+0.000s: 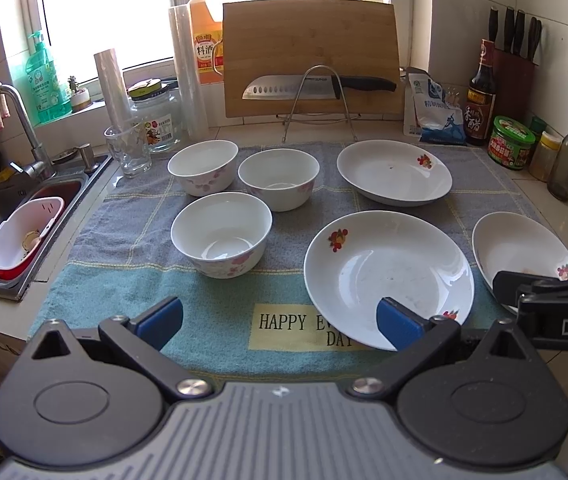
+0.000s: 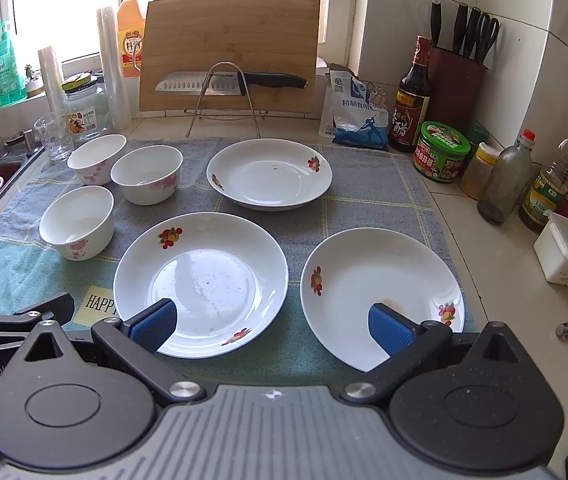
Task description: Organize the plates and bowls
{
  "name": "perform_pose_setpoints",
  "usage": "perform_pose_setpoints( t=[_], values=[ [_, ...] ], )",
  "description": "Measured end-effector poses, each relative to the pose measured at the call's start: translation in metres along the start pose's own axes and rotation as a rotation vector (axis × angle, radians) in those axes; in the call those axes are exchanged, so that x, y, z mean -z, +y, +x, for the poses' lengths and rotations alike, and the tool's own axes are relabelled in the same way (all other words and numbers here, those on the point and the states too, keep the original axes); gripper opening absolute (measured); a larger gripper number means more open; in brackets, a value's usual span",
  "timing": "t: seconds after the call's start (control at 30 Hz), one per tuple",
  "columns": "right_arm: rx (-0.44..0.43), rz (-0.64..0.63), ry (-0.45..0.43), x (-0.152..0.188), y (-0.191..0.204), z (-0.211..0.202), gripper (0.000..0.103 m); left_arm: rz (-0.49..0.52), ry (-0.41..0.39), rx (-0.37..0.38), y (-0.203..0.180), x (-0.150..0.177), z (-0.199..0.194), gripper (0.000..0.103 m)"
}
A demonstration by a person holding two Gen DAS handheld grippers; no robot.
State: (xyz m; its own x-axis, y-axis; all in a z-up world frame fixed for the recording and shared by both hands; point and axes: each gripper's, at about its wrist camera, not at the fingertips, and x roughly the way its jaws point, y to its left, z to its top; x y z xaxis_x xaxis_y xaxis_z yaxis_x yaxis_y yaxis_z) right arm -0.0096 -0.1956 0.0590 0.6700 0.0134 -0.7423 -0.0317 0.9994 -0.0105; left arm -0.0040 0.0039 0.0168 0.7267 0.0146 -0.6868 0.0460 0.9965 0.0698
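Left wrist view: left hand-held gripper is hovering low over the near edge of the towel on the table, jaws spread wide, holding nothing. Three bowls are sitting ahead and slightly left: near bowl, back-left bowl, back-right bowl, all upright, close together but apart. The centre plate is lying ahead-right, its near rim running under the right fingertip. The far plate is behind it, and the right plate is off to the side, partly hidden by the other tool. Plates are round, so there's no long axis; the approach is set by whichever rim is nearest.

Right wrist view: right hand-held gripper is also gaping, empty, and is straddling the gap between two plates: left fingertip over the centre plate, right fingertip over the right plate. Whether the pads are touching the china, I can't tell. Far plate is dead ahead, well apart. Bowls are off far left.

Judgement: nothing stacked yet. Right hand is nearer the plates, left hand nearer the bowls. The near bowl is the left's shortest reach; the right plate's near rim is the right's.
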Motion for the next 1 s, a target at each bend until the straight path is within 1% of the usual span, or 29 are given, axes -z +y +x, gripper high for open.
perform_pose_setpoints(
  t=[0.63,1.0],
  values=[
    [-0.005,-0.005,-0.015,0.002,-0.004,-0.004,0.103,-0.002,-0.002,0.0,-0.002,0.001,-0.001,0.102],
    [-0.01,-0.003,-0.036,0.006,-0.015,-0.01,0.103,0.003,-0.015,0.003,-0.016,0.007,-0.01,0.102]
  ],
)
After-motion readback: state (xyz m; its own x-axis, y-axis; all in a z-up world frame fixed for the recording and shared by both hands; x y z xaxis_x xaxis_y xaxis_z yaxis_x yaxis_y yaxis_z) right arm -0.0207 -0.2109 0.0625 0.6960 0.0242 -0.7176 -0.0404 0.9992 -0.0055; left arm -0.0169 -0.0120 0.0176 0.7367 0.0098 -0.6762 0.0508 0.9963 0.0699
